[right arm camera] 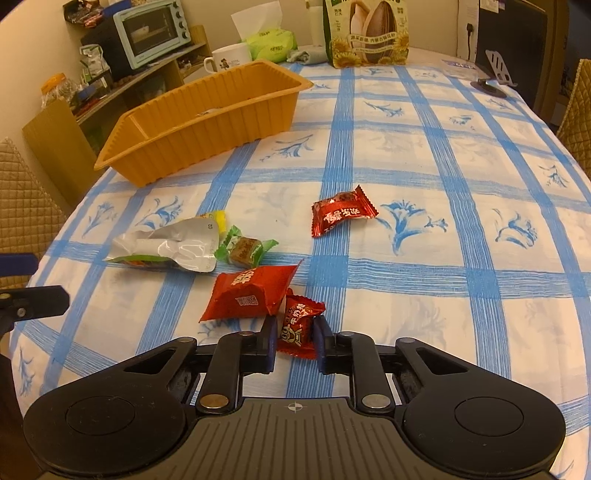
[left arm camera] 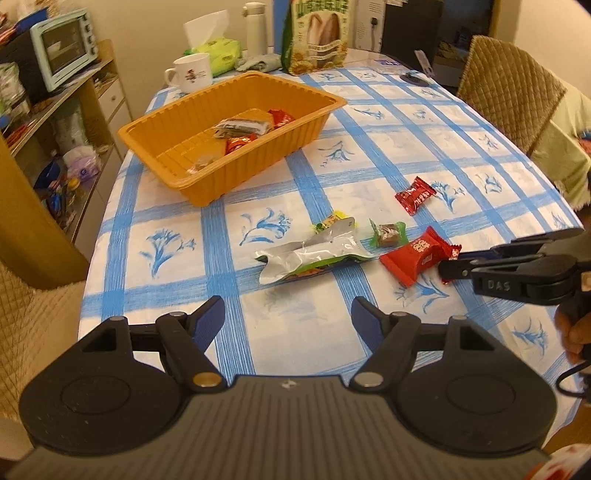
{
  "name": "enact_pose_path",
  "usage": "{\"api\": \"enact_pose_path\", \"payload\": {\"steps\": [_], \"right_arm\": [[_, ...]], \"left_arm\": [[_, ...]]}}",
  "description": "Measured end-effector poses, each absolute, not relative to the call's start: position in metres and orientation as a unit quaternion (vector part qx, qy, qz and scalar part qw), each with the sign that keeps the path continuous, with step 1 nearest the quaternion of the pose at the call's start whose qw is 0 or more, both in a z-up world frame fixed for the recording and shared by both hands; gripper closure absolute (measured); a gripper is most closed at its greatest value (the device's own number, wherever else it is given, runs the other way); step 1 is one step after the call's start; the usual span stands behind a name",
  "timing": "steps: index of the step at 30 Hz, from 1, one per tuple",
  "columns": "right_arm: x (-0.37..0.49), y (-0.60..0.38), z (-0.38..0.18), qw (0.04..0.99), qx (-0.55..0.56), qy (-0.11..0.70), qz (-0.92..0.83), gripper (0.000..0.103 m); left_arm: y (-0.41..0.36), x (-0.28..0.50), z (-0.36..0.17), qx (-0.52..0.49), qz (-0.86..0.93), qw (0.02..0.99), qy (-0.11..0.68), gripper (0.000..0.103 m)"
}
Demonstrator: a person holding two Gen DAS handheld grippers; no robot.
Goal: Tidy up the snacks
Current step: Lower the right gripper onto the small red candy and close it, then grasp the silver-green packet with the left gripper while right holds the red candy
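Note:
An orange tray [left arm camera: 147, 129] stands at the table's far left and holds several wrapped snacks [left arm camera: 240, 127]. Loose on the blue-checked cloth lie a silver pouch [left arm camera: 314, 251], a green-wrapped candy [left arm camera: 388, 234], a large red pack [left arm camera: 415, 254] and a red candy [left arm camera: 415, 194] farther off. My left gripper [left arm camera: 287, 306] hovers open over bare cloth, short of the pouch. My right gripper [right arm camera: 295, 328] is shut on a small red candy [right arm camera: 299, 317] that lies against the large red pack [right arm camera: 247, 291]. In the left wrist view the right gripper [left arm camera: 448, 267] comes in from the right.
At the far end stand a white mug [left arm camera: 192, 74], a green tissue pack [left arm camera: 218, 53], a white flask [left arm camera: 255, 29] and a tall seed bag [left arm camera: 317, 35]. Quilted chairs [left arm camera: 506, 88] flank the table. A shelf with a toaster oven [left arm camera: 64, 48] is at the left.

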State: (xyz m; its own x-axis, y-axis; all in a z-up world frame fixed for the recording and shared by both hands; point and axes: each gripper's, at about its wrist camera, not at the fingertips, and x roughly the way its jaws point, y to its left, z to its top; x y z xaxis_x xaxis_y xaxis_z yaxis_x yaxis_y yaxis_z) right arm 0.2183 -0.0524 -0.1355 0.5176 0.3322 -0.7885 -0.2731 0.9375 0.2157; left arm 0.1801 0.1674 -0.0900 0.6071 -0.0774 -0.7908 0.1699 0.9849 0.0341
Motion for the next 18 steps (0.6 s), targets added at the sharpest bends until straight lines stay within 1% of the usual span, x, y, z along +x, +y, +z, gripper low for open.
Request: {"api": "enact_pose_path", "payload": {"steps": [2,10,18], "right_arm": [[0.218,-0.056,-0.134,0.872,0.036,0.458,0.169,0.086],[0.215,-0.087,-0.126,0.879,0.071,0.454,0.128,0.086],[0.208,-0.118,-0.122,0.879,0.112,0.458,0.076,0.086]], "left_arm": [[0.165,0.185,-0.093,0.069,-0.079,0.894,0.436,0.029],[0.155,0.219,-0.112,0.136,-0.123,0.887,0.424,0.029],[0.142,0.248,-0.132,0.193,-0.176,0.864,0.431,0.029]]}}
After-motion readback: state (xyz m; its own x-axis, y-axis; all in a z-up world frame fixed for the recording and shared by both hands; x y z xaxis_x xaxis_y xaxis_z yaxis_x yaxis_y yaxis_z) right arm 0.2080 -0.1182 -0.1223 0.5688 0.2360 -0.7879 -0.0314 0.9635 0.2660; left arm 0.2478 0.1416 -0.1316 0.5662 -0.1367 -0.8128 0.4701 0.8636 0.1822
